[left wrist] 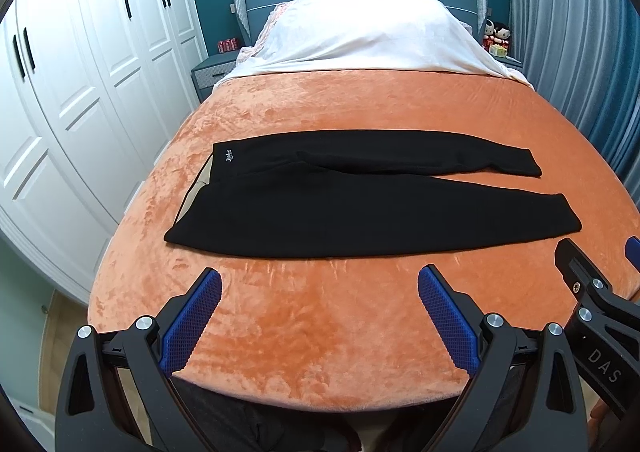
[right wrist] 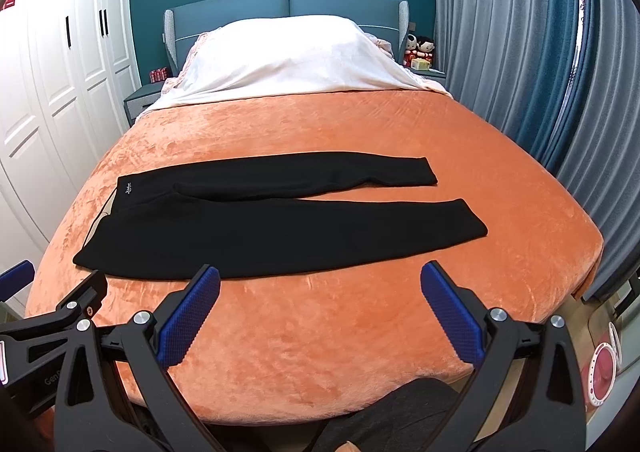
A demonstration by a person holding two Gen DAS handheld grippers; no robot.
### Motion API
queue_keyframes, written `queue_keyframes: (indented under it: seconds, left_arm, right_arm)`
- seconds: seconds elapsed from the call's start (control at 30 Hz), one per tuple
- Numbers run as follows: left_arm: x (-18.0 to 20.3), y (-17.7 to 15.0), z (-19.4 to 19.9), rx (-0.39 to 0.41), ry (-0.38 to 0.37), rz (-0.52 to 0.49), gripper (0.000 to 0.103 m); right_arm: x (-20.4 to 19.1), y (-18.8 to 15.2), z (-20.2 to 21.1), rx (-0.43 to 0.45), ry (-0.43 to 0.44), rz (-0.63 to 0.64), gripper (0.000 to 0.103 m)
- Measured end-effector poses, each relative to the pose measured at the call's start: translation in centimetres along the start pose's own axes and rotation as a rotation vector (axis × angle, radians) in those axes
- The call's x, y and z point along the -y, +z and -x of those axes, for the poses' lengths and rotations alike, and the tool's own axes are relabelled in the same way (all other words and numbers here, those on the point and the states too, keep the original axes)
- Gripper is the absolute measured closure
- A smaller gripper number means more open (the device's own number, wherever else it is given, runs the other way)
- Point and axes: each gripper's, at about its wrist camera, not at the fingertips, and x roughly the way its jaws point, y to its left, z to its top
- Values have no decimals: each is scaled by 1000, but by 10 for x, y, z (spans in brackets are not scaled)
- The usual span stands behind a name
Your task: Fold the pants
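Black pants [left wrist: 360,212] lie flat across the orange bed cover [left wrist: 320,332], waistband to the left, both legs stretched to the right and slightly apart. They also show in the right wrist view [right wrist: 280,228]. My left gripper [left wrist: 320,288] is open and empty, above the bed's near part, short of the pants' near edge. My right gripper [right wrist: 320,284] is open and empty, also just short of the near leg. The right gripper's body shows at the right edge of the left wrist view [left wrist: 600,292].
A white blanket [left wrist: 368,32] covers the pillows at the head of the bed. White wardrobes [left wrist: 80,92] stand on the left, grey-blue curtains [right wrist: 540,52] on the right. Nightstands flank the blue headboard. The bed's front edge is right below the grippers.
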Motion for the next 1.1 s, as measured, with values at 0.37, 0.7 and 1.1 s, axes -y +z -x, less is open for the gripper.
queue_keyframes:
  seconds: [0.37, 0.7, 1.1]
  left_arm:
    - [0, -2, -1, -2, 2, 6, 7]
    - [-2, -3, -5, -7, 0, 10, 7]
    - [-3, -5, -6, -11, -1, 12, 6]
  right_arm:
    - [-2, -3, -4, -2, 2, 1, 5]
    - [-3, -3, -5, -4, 0, 3, 5]
    - [-3, -3, -5, -6, -1, 4, 5]
